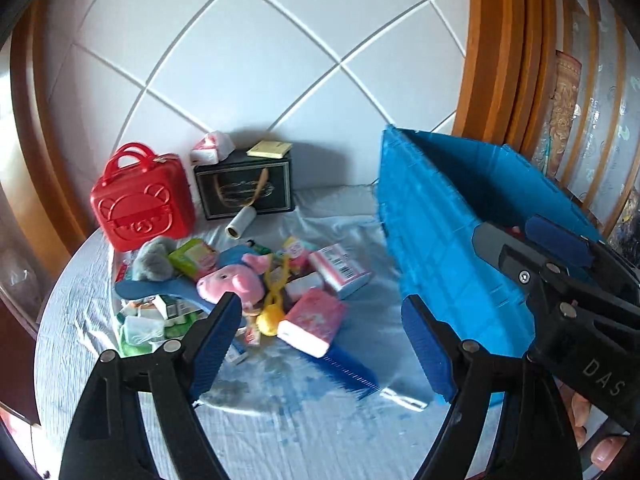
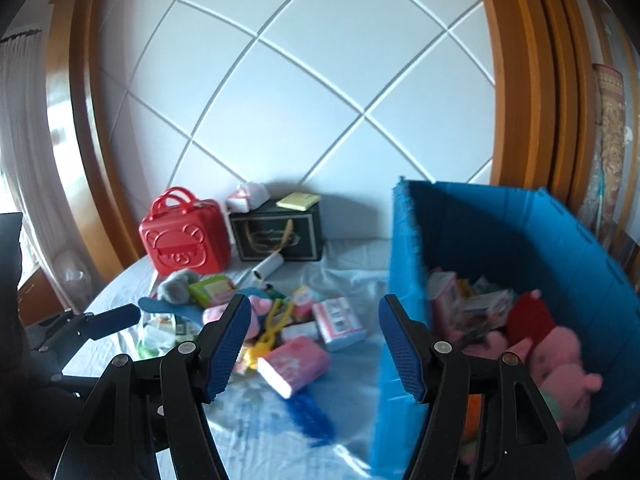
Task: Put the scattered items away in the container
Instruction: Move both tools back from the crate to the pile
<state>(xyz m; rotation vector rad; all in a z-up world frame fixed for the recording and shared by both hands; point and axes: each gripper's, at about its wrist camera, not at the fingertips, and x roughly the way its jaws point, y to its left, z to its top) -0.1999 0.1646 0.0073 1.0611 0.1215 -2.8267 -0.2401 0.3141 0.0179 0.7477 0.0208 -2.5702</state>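
Both grippers hang over the cloth-covered table [image 1: 320,420] with their fingers spread wide and nothing between them. Between the pads of the left gripper [image 1: 324,344] lies a blue comb [image 1: 348,366], and just beyond it, toward 12 o'clock, a pink packet [image 1: 314,322] tilted on the heap. The right gripper [image 2: 316,346] is placed much the same, with the blue container [image 2: 520,240] at its 2 o'clock.

The scattered heap [image 1: 240,288] sits at 11 o'clock from the left fingers, well apart from the container's near wall. I would judge most of it light. The pink plush pig [image 1: 232,282] and the grey plush [image 1: 154,258] are soft and will squash, so a pinch across the body should hold. The packets and small boxes are stiffer; the flat sides look safest. The yellow toy [image 1: 270,316] looks smooth and may slip. The comb lies flat, so an edge pinch seems needed.

By count: one comb, two plush toys on the table, at least two pink packets, one white roll [image 1: 240,222], several small cartons I cannot count. At least two pink plush toys [image 2: 560,368] already lie in the container.
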